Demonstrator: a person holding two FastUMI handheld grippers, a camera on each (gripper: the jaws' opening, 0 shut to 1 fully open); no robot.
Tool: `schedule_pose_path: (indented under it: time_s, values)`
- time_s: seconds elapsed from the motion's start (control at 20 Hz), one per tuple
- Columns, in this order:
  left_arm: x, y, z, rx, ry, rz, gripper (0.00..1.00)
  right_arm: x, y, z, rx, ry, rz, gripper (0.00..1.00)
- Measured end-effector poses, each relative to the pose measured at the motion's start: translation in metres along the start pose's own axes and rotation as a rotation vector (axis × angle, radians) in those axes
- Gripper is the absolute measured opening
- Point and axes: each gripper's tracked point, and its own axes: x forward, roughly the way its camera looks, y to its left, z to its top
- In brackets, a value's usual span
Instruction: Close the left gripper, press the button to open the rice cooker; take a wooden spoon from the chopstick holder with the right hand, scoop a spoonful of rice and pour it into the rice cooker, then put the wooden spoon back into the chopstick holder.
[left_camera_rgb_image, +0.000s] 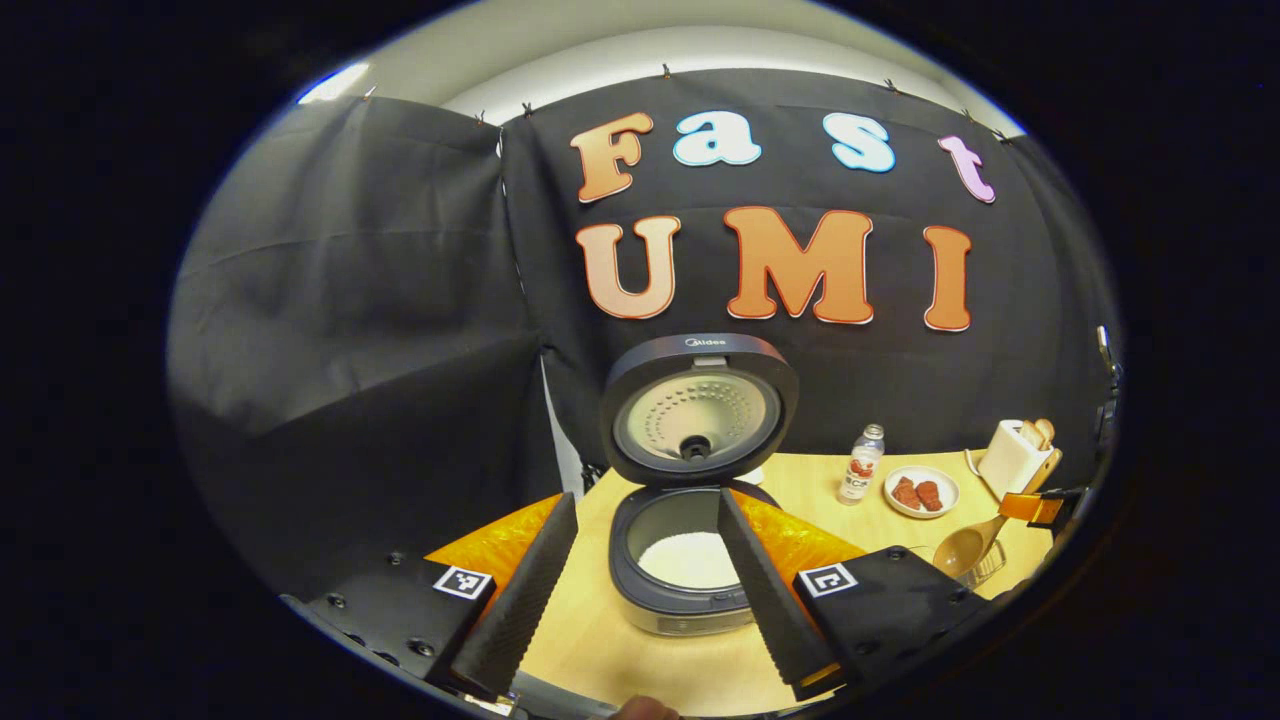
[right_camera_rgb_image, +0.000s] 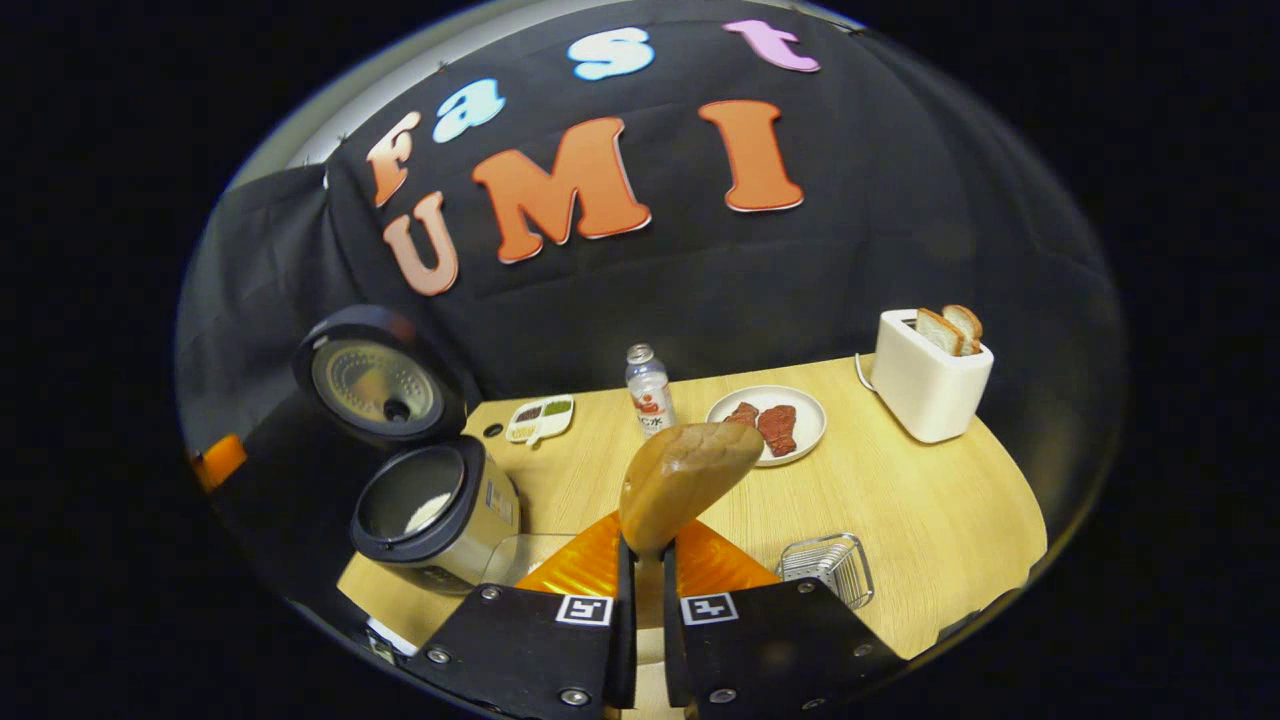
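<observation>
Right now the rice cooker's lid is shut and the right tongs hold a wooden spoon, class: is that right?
Not quite. The rice cooker has its lid open and raised, as the left gripper view shows. The right tongs do hold the wooden spoon.

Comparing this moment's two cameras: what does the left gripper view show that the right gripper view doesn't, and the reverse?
Left gripper view: the open left tongs framing the cooker, its inner lid seen head-on. Right gripper view: a sectioned condiment dish, and the right tongs shut on the wooden spoon, seen close up. Both: the open rice cooker with rice inside, the bottle, the plate of red meat, and the toaster with bread.
</observation>
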Motion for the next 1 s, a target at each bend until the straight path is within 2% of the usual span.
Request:
schedule_pose_path:
  time_s: [0.25, 0.4, 0.45, 0.65, 0.8, 0.85, 1.0]
  values:
    - [-0.006, -0.008, -0.027, -0.040, 0.059, -0.040, 0.99, 0.027, 0.019, -0.039, -0.247, 0.046, -0.040, 0.11]
    - [-0.008, -0.009, -0.037, -0.015, 0.072, -0.046, 0.96, 0.038, 0.024, -0.059, -0.333, 0.054, -0.061, 0.09]
    - [-0.009, -0.011, -0.041, -0.008, 0.075, -0.050, 0.99, 0.039, 0.022, -0.066, -0.354, 0.058, -0.072, 0.09]
    - [-0.003, -0.007, -0.045, 0.000, 0.091, -0.050, 0.99, 0.042, 0.015, -0.090, -0.341, 0.047, -0.106, 0.08]
    - [0.005, -0.003, -0.053, 0.013, 0.125, -0.041, 0.92, 0.038, 0.012, -0.094, -0.280, 0.008, -0.132, 0.07]
    - [0.008, -0.001, -0.056, 0.021, 0.139, -0.039, 0.99, 0.039, 0.012, -0.099, -0.268, 0.013, -0.142, 0.07]
    - [0.015, -0.002, -0.057, 0.035, 0.156, -0.049, 0.92, 0.037, 0.023, -0.102, -0.228, 0.015, -0.146, 0.08]
